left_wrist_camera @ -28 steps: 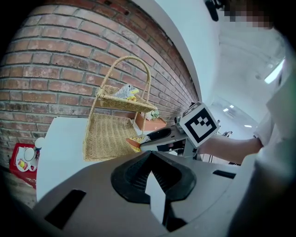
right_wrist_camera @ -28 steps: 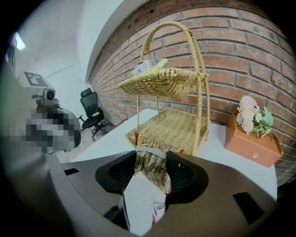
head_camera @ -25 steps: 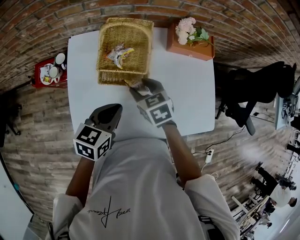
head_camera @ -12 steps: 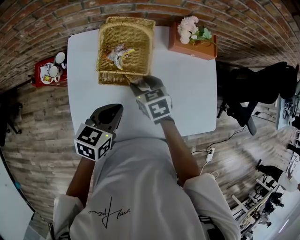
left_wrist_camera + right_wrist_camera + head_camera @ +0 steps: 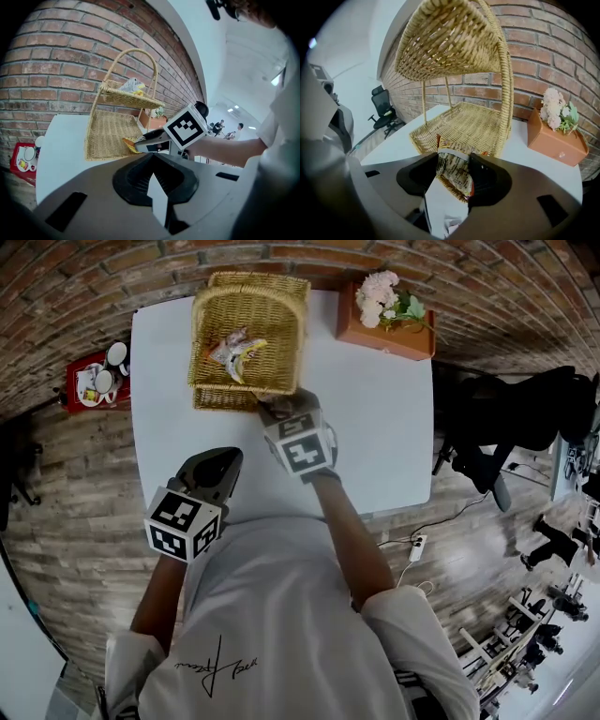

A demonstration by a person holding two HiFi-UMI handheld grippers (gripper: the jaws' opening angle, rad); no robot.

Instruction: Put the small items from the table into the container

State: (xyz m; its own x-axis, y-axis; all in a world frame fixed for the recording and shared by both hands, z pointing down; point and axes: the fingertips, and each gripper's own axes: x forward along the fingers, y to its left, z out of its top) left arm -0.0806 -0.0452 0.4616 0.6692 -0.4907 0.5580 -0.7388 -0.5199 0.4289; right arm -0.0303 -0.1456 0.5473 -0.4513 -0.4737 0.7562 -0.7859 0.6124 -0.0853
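At the basket's (image 5: 461, 123) edge, the right gripper's (image 5: 453, 163) jaws clamp a packet (image 5: 453, 180).

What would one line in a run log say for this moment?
right gripper: holding snack packet at lower tray of basket | left gripper: shut, empty, above table | top tray: packets inside

Tan woven basket (image 5: 277, 315), perhaps orange-edged packet (image 5: 454, 176)

Two-tier wicker basket (image 5: 277, 310), upright on counter (image 5: 375, 427); crumpled packets (image 5: 234, 346) on upper tier. Yellow snack packet (image 5: 451, 177), in right claw (image 5: 453, 158), at lower tray's front rim.
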